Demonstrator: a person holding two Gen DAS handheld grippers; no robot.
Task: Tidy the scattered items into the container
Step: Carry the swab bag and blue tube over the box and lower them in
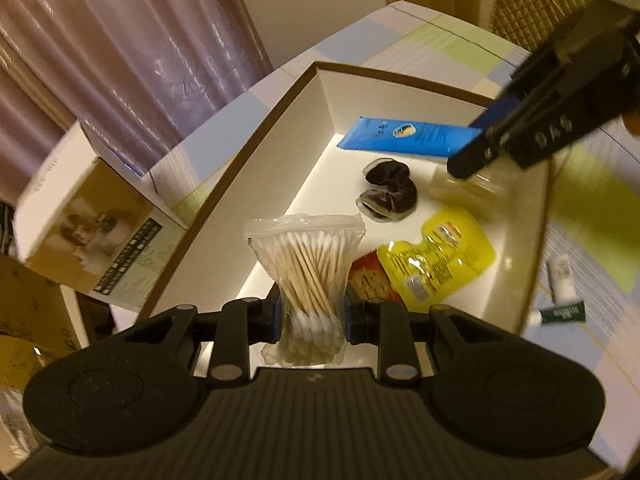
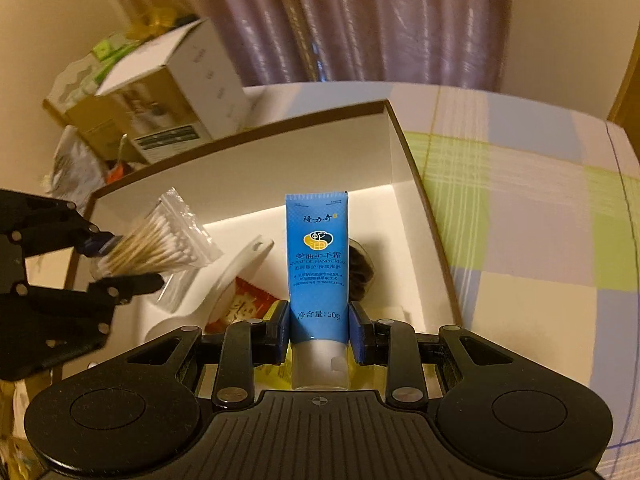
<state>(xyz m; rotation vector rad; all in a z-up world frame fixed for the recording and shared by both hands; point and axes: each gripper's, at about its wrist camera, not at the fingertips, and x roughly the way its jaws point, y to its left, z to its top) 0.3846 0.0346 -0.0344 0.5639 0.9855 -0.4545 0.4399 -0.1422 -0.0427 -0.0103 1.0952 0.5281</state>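
Checked cloth (image 2: pixel 520 208) carries the box (image 2: pixel 416 184), over which the left gripper (image 1: pixel 310 316) pinches the swab bag (image 1: pixel 308 268) and the right gripper (image 2: pixel 319 330) clamps the blue tube (image 2: pixel 318 264), so both, I judge, need lowering and releasing next.

A home, likely a bedroom or living room, is showing here: mauve curtains (image 2: pixel 360 20) are hanging along the far wall, a checked pastel cloth (image 2: pixel 520 208) is covering the table, and product cartons (image 2: pixel 168 92) are piling up at the far left. Personal-care things, cotton swabs (image 1: pixel 308 264) and a blue hand cream tube (image 2: pixel 318 268) among them, are filling an open white box (image 2: pixel 248 168).
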